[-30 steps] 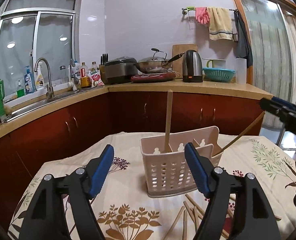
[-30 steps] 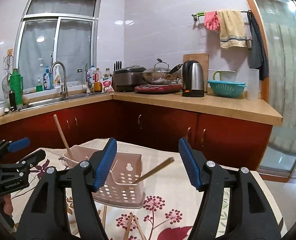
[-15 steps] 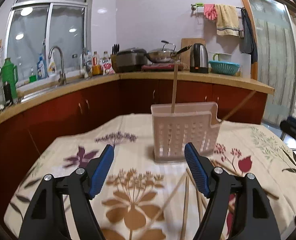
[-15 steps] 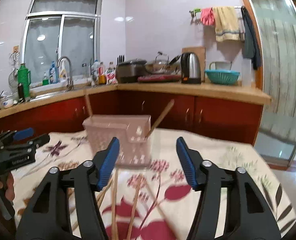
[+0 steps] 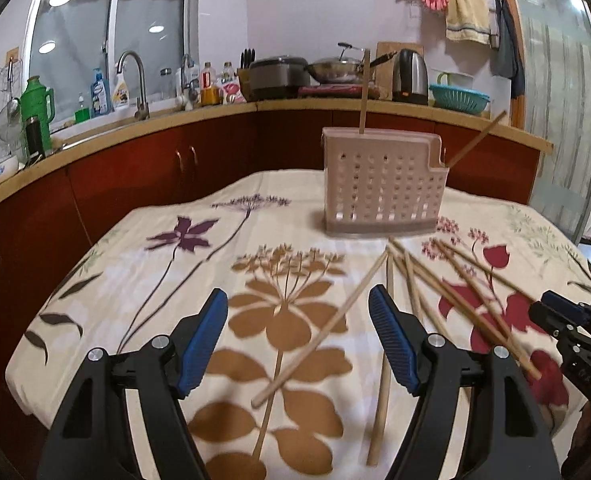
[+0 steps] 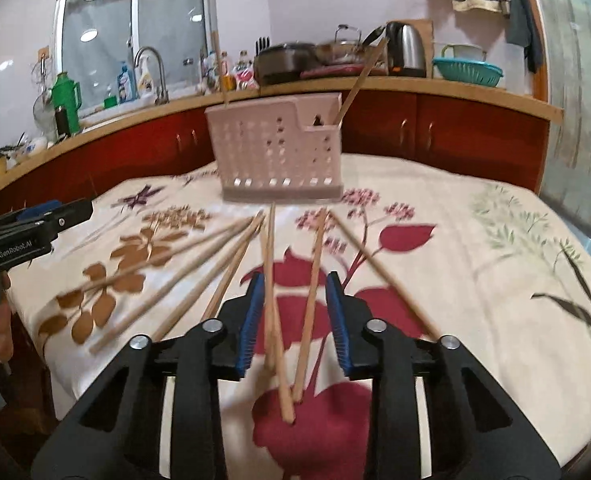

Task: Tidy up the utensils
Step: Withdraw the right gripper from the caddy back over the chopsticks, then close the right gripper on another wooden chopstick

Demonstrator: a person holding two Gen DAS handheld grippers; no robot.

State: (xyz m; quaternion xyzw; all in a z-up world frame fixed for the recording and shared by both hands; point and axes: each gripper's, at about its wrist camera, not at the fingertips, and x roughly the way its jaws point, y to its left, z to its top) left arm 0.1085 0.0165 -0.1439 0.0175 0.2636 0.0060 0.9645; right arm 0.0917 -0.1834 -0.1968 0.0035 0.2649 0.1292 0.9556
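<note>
A pink perforated utensil holder (image 5: 379,184) (image 6: 279,148) stands upright on the flowered tablecloth, with one chopstick (image 5: 363,92) upright in it and another (image 5: 475,144) leaning right. Several loose wooden chopsticks (image 5: 447,288) lie fanned out in front of it. My left gripper (image 5: 297,300) is open low over the cloth, above a single slanting chopstick (image 5: 323,328). My right gripper (image 6: 294,284) is closing its jaws around two chopsticks (image 6: 269,280) that lie on the cloth; a gap still shows beside the right pad. The left gripper (image 6: 35,224) shows at the left edge.
The table (image 5: 95,264) drops off at its left and near edges. Behind it runs a wooden counter over red cabinets (image 5: 143,168), with a sink tap (image 5: 135,80), rice cooker (image 5: 279,76), wok, kettle (image 5: 409,76) and teal colander (image 5: 457,98).
Both grippers have sunk toward the table and drawn back from the holder. The right jaws have narrowed from wide open to either side of two chopsticks. The left jaws kept their width.
</note>
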